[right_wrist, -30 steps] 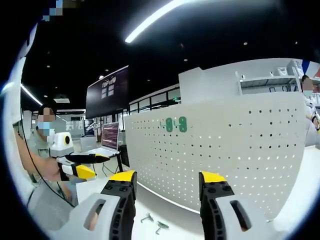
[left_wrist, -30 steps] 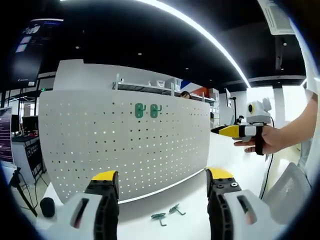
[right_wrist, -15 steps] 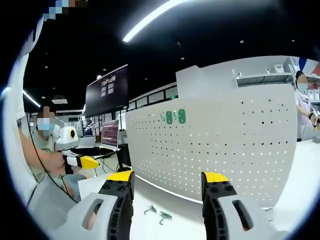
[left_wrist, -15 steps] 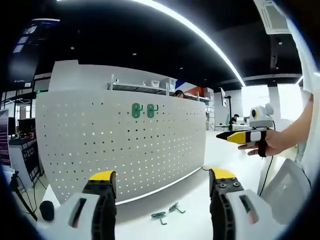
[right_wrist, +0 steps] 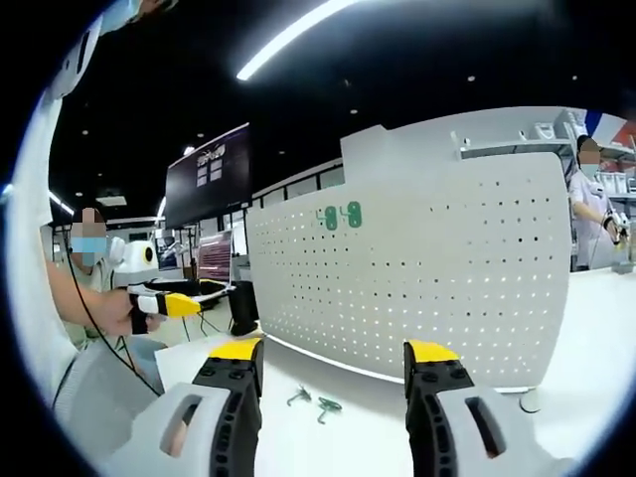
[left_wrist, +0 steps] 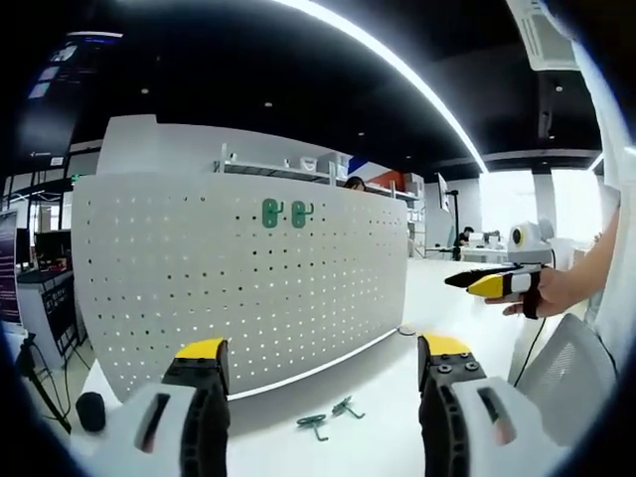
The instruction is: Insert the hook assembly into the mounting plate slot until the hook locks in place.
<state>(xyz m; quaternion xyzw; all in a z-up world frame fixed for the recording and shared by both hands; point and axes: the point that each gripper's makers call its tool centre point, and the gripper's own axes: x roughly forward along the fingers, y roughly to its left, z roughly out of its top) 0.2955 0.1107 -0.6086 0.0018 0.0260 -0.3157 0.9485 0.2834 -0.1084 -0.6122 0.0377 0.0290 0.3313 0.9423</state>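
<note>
Ahead, two loose hooks (left_wrist: 330, 414) lie between both grippers' empty, parted jaws.

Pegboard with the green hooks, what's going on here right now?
A person holds a two-jaw tool in each hand in front of an upright white pegboard. Two green hooks already hang near its top. Two more loose hooks lie on the white table at the board's foot. The left tool and the right tool are both open and empty, short of the loose hooks, so nothing has been picked up yet.
</note>
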